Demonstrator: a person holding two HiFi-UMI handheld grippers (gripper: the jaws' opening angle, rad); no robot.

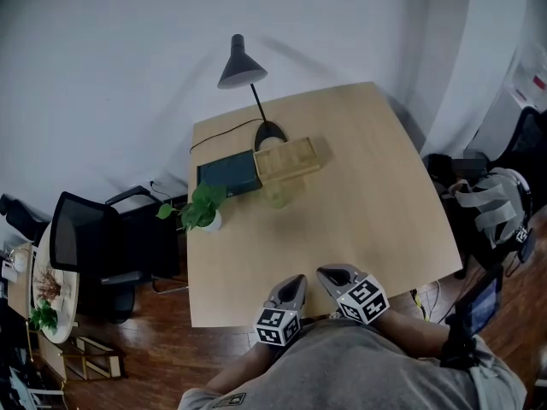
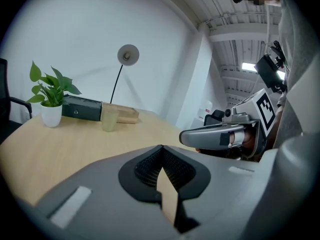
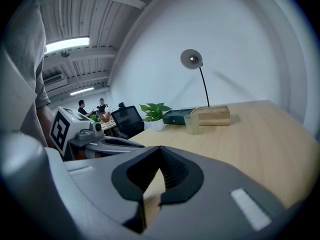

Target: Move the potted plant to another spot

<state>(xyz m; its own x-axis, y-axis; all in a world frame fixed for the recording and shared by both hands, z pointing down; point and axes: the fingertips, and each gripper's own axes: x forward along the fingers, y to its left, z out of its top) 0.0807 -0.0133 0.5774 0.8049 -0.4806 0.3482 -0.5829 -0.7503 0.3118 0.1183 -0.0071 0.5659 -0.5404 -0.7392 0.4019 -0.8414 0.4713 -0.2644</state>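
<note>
The potted plant, green leaves in a small white pot, stands near the left edge of the wooden table; it also shows in the left gripper view as the plant and in the right gripper view as the plant. My left gripper and right gripper hover side by side at the table's near edge, far from the plant. Both are shut with nothing between the jaws. The left gripper and right gripper show closed tips in their own views.
A dark box, a wooden tray, a pale cup and a desk lamp sit at the table's far side. A black chair stands left of the table. Bags lie at the right.
</note>
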